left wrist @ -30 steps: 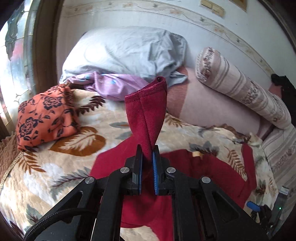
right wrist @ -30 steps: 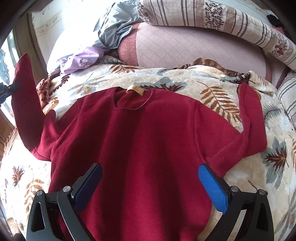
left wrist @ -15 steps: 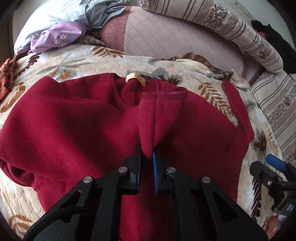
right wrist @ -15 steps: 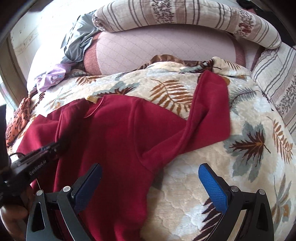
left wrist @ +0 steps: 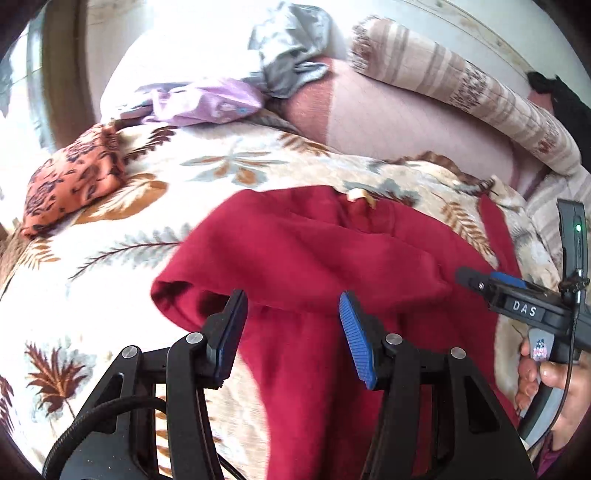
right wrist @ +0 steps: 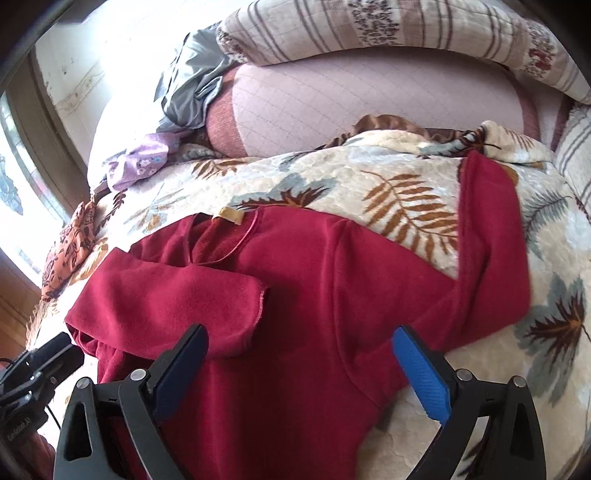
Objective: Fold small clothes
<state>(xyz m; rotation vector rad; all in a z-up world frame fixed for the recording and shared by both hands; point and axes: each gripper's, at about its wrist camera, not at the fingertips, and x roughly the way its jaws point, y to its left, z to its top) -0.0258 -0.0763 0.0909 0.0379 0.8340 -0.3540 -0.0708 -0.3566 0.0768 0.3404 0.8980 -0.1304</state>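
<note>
Leaf-print blanket [right wrist: 369, 177] on the bed carries the red sweater [right wrist: 314, 332] flat, one sleeve folded over its chest. Left gripper [left wrist: 291, 325] above the sweater: jaws just opened, sleeve released. Right gripper [right wrist: 299, 365] above the sweater: jaws wide, just narrowing slightly, empty.

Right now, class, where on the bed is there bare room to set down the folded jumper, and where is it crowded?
Bare leaf-patterned blanket lies right of the dark red fleece jumper, below its outstretched sleeve. Another patch lies between the jumper and the orange floral cloth. The head end is crowded: lilac garment, grey cloth, striped bolster.
</note>
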